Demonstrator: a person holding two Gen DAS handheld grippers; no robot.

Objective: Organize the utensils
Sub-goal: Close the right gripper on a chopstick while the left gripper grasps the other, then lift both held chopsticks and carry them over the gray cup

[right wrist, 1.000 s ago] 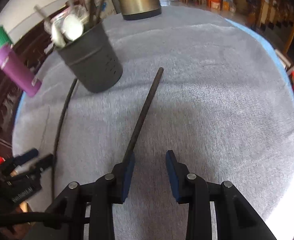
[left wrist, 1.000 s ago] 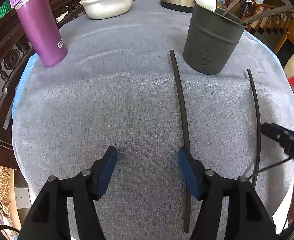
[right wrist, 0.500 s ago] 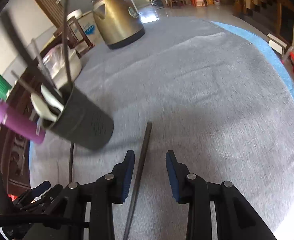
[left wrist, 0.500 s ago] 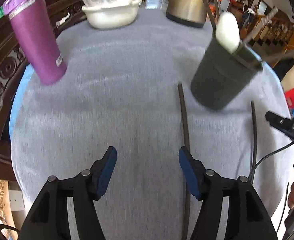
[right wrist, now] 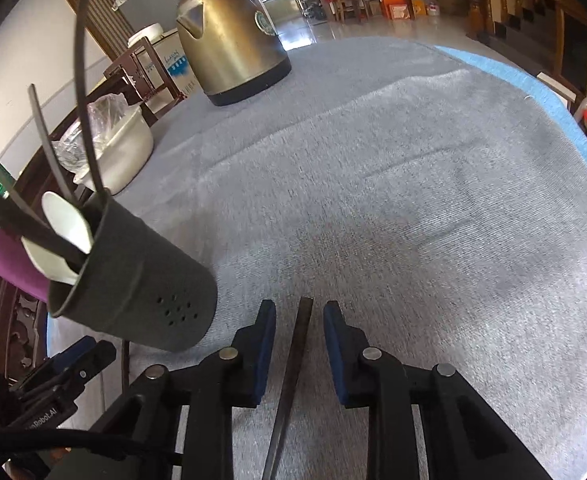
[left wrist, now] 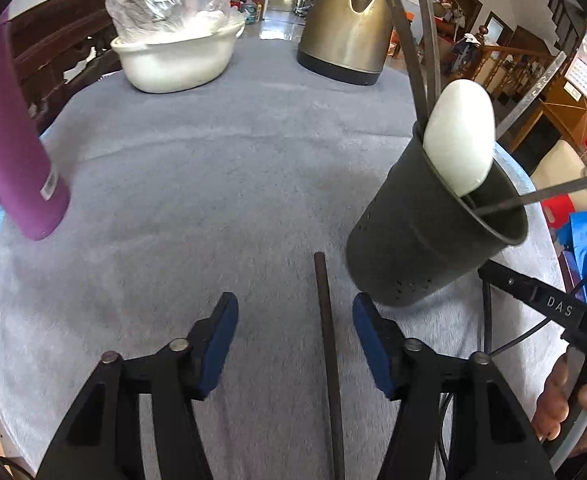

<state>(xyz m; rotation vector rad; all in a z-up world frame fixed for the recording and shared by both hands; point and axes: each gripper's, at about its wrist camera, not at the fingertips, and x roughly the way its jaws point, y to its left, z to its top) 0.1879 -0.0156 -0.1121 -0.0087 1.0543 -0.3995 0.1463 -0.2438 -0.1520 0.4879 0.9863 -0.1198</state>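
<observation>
Straddling one dark chopstick with my left gripper, jaws apart and just narrowing, pads clear of it. My right gripper brackets the other chopstick, jaws also closing, not yet pinching. Both sticks lie flat on the grey tablecloth. The dark utensil holder stands just beside them, a white spoon inside.

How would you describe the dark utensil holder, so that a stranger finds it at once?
On the grey cloth, in front of the brass kettle, stands a dark grey holder. Only it has small holes near its base and holds a white spoon.
</observation>
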